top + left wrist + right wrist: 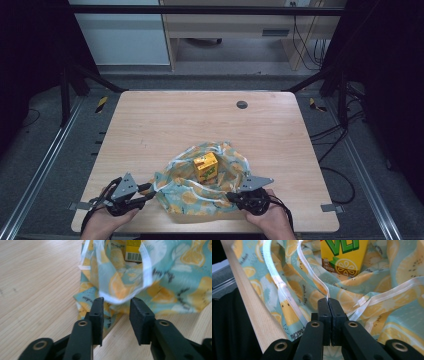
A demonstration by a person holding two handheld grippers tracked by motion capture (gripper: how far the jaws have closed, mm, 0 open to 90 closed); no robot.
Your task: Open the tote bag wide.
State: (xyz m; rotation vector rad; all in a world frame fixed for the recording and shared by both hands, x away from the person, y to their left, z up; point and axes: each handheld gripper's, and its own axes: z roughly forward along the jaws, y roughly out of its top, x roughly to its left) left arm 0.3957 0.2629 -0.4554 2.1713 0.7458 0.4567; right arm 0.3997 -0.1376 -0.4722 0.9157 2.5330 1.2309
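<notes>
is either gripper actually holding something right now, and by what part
The right gripper is shut on the lemon-print cloth bag, pinching its white-trimmed edge. The left gripper is open, its jaws on either side of the bag's white-edged handle loop, holding nothing.

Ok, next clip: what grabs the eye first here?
The lemon-print bag lying crumpled at the near edge of the table, with a yellow drink carton standing in its open mouth. The right gripper is shut on the bag's white trim, while the left gripper is open, a loop of the trim sagging between its jaws.
</notes>
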